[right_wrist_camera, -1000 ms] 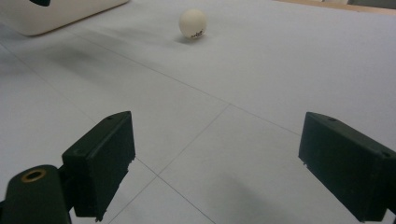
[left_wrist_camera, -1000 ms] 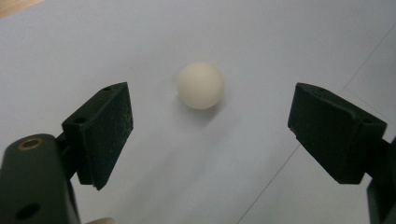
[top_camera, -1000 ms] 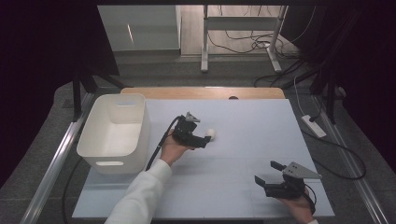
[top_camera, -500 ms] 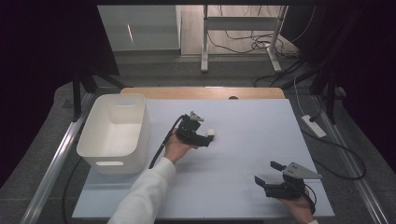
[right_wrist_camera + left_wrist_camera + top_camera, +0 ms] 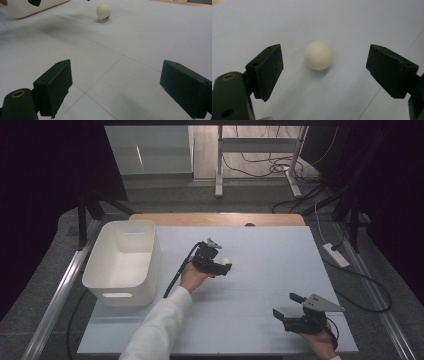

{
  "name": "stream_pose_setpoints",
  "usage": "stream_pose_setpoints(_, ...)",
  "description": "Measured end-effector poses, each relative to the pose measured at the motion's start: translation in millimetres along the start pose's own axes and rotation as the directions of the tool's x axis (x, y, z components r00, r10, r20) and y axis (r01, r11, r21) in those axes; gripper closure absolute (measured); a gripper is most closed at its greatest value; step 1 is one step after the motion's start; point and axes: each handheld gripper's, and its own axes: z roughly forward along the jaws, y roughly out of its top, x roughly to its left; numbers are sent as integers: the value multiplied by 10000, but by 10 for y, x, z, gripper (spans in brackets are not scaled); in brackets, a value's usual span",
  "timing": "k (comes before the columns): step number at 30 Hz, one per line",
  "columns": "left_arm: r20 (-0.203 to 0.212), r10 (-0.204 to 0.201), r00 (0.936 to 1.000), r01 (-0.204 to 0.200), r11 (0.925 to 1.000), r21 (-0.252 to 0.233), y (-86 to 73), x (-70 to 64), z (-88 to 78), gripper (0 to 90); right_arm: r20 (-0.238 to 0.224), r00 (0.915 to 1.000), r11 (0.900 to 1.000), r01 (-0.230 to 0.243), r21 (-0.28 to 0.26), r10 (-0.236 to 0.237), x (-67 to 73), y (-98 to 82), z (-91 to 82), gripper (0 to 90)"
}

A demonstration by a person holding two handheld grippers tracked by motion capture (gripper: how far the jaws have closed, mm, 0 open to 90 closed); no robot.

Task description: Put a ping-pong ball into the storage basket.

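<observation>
Since a second ago the left gripper [image 5: 223, 267] has edged a little nearer the person along the pale table [image 5: 280, 250], and the white ball [image 5: 318, 55] now rests on the surface between its wide-open jaws, touched by neither pad. That suggests the pick-up is lined up but no grip has been made, with the white bin [image 5: 122, 262] waiting well to the left. The right gripper [image 5: 285, 307], also open and empty, has stayed put near the table's front edge.
</observation>
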Motion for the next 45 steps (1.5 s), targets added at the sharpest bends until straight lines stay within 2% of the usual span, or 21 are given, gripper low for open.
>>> stream_pose_setpoints(21, 93, -293, 9995, 287, 9982, 530, -6, 53, 259, 150, 23, 10000, 10000, -50, 13, 50, -11, -7, -13, 106)
stream_pose_setpoints(45, 71, -425, 9991, 419, 9971, 640, -11, 67, 429, 156, 58, 9999, 9999, -121, -2, 121, -22, -14, -32, 106)
